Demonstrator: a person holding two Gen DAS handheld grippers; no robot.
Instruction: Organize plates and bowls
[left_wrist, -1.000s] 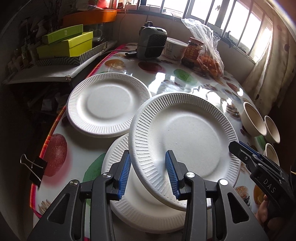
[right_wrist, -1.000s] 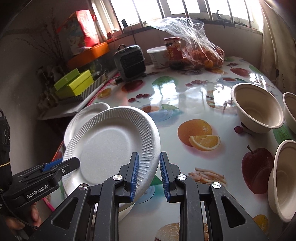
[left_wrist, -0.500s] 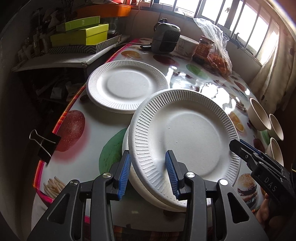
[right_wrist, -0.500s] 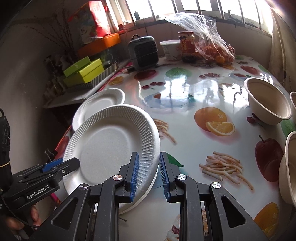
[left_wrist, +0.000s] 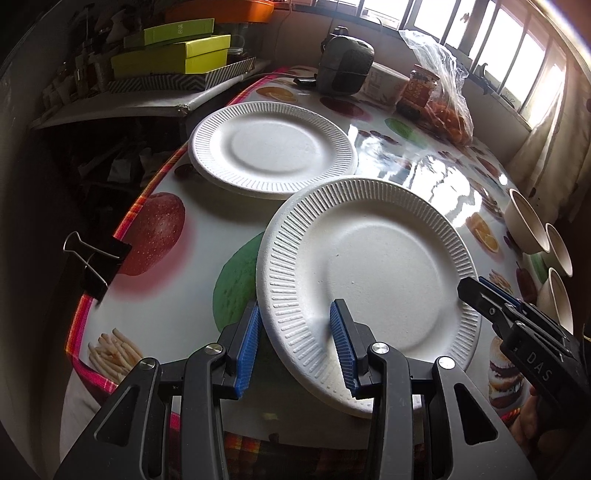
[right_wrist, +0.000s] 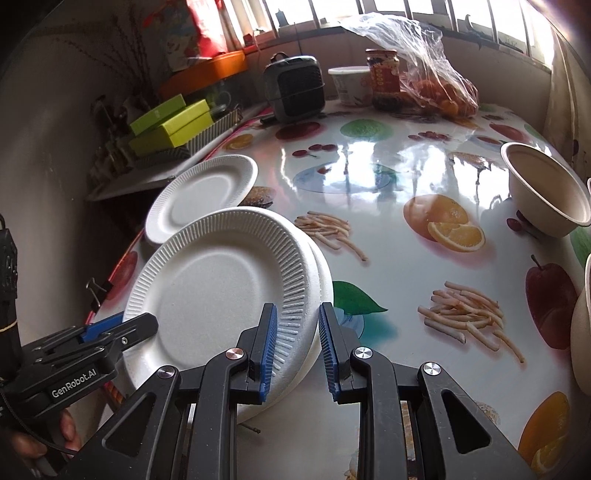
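My left gripper (left_wrist: 295, 339) and my right gripper (right_wrist: 297, 347) each clamp the near rim of a stack of white ribbed paper plates (left_wrist: 369, 266), which also shows in the right wrist view (right_wrist: 221, 288). At least two plates show in the stack. The stack is tilted and held over the table's near left edge. Another white plate (left_wrist: 271, 144) lies flat on the table behind it, also seen in the right wrist view (right_wrist: 203, 195). Beige paper bowls (left_wrist: 524, 225) stand at the right; one bowl (right_wrist: 546, 199) is tipped on its side.
The table (right_wrist: 369, 177) has a glossy fruit-print cloth. A dark small heater (right_wrist: 295, 86), a white tub (right_wrist: 351, 83), a jar (right_wrist: 384, 79) and a bag of oranges (right_wrist: 439, 88) stand at the far edge. Green boxes (left_wrist: 173, 55) lie on a shelf at left. A binder clip (left_wrist: 92, 258) grips the table edge.
Both grippers have pulled back toward the near table edge with the plate; the plate that lay under it has come along as a stack. The far plate stayed.
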